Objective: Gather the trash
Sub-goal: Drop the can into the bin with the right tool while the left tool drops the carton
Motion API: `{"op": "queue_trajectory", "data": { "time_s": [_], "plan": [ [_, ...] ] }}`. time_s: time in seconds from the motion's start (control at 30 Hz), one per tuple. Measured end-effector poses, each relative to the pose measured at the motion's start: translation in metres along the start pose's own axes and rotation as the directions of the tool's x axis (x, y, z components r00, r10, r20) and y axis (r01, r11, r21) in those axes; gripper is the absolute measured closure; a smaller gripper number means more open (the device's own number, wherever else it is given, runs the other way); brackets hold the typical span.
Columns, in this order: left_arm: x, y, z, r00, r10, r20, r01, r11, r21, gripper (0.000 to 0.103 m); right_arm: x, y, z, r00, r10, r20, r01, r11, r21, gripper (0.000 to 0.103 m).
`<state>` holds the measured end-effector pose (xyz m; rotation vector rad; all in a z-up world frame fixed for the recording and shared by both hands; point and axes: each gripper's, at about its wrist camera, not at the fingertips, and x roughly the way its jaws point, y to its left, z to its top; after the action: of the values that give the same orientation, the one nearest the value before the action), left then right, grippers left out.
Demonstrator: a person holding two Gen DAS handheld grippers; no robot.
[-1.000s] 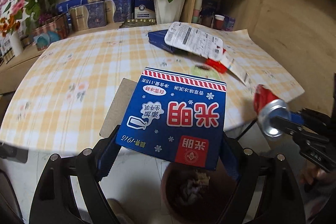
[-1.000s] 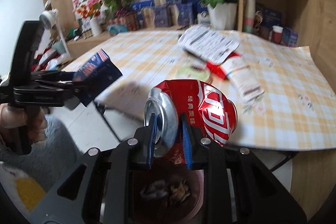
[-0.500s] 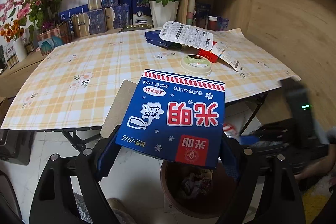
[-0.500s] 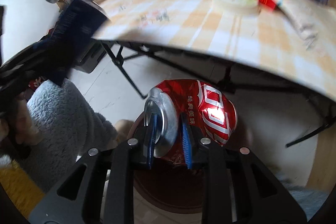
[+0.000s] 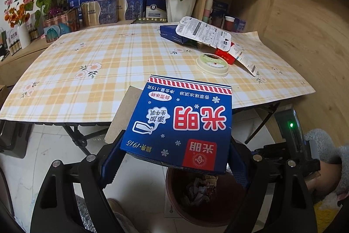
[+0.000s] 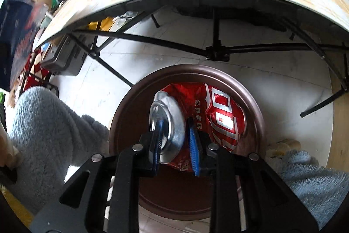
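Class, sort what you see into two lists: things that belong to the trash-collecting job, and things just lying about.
Part of the job:
- blue carton, held in the left tongs
- crushed red can, held in the right tongs
- brown bin
- white wrapper on the table
- round lid

Just lying about:
- rose pot
- gift boxes

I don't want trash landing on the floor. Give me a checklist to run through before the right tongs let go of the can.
1. Right tongs grip the crushed red can at its silver end: ok.
2. Can over the mouth of the brown bin, inside its rim as seen from the right wrist: ok.
3. Room left in the bin: ok; the left wrist view shows crumpled trash low down.
4. Left tongs hold the blue carton firmly, near the bin: ok.
5. Carton clear of the can's drop path: cannot tell.
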<state>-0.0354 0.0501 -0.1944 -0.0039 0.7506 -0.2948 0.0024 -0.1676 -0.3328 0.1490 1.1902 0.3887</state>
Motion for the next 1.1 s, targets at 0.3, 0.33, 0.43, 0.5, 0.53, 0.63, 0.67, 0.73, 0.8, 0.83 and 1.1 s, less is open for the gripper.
{"op": "queue_trajectory", "data": {
  "time_s": [0.3, 0.33, 0.43, 0.5, 0.53, 0.63, 0.67, 0.73, 0.8, 0.83, 1.1],
  "plan": [
    [0.004, -0.004, -0.001, 1.0, -0.014, -0.017, 0.014, 1.0, 0.024, 0.021, -0.026, -0.003, 0.004, 0.992, 0.044, 0.115, -0.048, 0.998, 0.034, 0.042],
    [0.005, -0.005, -0.001, 1.0, -0.016, -0.021, 0.016, 1.0, 0.025, 0.021, -0.032, -0.005, 0.004, 0.99, 0.032, 0.137, -0.039, 0.998, 0.043, 0.041],
    [0.007, -0.006, -0.002, 1.0, -0.015, -0.028, 0.016, 0.999, 0.033, 0.021, -0.052, -0.009, 0.005, 0.976, -0.01, 0.218, -0.005, 0.998, 0.066, 0.029],
    [0.008, -0.009, -0.002, 0.999, -0.011, -0.032, 0.012, 0.999, 0.044, 0.021, -0.068, -0.01, 0.007, 0.961, -0.038, 0.274, 0.019, 0.997, 0.071, 0.017],
    [0.009, -0.01, -0.002, 0.999, -0.011, -0.035, 0.013, 0.999, 0.051, 0.021, -0.077, -0.011, 0.007, 0.952, -0.049, 0.304, 0.029, 0.997, 0.07, 0.016],
    [0.013, -0.019, -0.003, 0.999, -0.015, -0.052, 0.019, 0.996, 0.085, 0.022, -0.105, -0.01, 0.007, 0.916, -0.099, 0.39, 0.086, 0.995, 0.05, 0.006],
    [0.015, -0.024, -0.004, 0.998, -0.022, -0.063, 0.029, 0.994, 0.104, 0.022, -0.115, -0.009, 0.007, 0.9, -0.12, 0.419, 0.114, 0.993, 0.04, 0.006],
    [0.019, -0.032, -0.004, 0.996, -0.039, -0.075, 0.048, 0.99, 0.131, 0.022, -0.127, -0.008, 0.006, 0.878, -0.15, 0.454, 0.16, 0.987, 0.017, 0.006],
    [0.024, -0.042, -0.005, 0.994, -0.066, -0.085, 0.079, 0.984, 0.158, 0.022, -0.137, -0.006, 0.001, 0.848, -0.192, 0.494, 0.218, 0.976, 0.006, 0.006],
    [0.028, -0.047, -0.006, 0.992, -0.08, -0.094, 0.095, 0.981, 0.166, 0.022, -0.138, -0.008, -0.001, 0.836, -0.214, 0.506, 0.237, 0.971, 0.019, 0.006],
    [0.071, -0.069, -0.028, 0.957, -0.1, -0.271, 0.165, 0.959, 0.231, 0.022, -0.104, -0.032, 0.001, 0.869, -0.291, 0.4, 0.275, 0.956, 0.098, 0.006]
  ]
}}
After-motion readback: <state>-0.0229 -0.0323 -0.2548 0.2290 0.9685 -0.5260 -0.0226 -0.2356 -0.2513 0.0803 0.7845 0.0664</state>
